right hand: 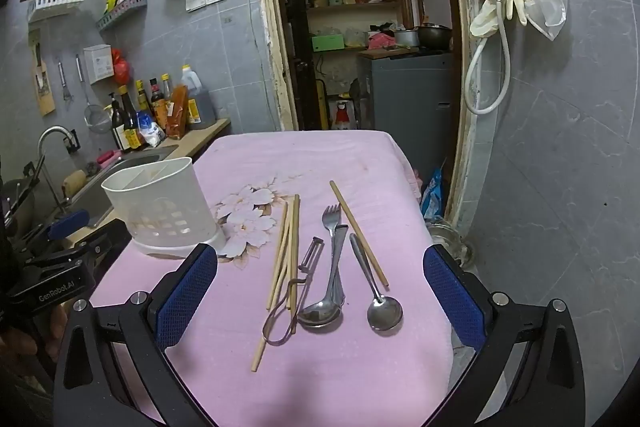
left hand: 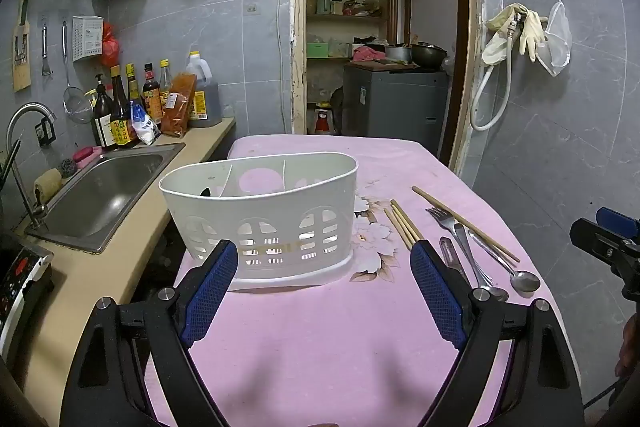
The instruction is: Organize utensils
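Observation:
A white slotted utensil caddy [left hand: 260, 223] stands on the pink cloth, right in front of my open, empty left gripper [left hand: 324, 259]. It also shows at the left in the right wrist view [right hand: 160, 211]. Utensils lie to its right: several wooden chopsticks [right hand: 286, 251], one separate chopstick [right hand: 358, 233], a peeler [right hand: 306, 267], a fork [right hand: 331, 221], a large spoon [right hand: 320, 313] and a smaller spoon [right hand: 384, 311]. My right gripper [right hand: 320, 263] is open and empty, hovering over these utensils. The caddy's inside looks empty.
The pink floral cloth [right hand: 320, 379] covers a small table. A steel sink [left hand: 104, 195] with a tap and sauce bottles [left hand: 132, 107] lies to the left. A doorway to a storage room [left hand: 376, 47] is behind, and a tiled wall stands on the right.

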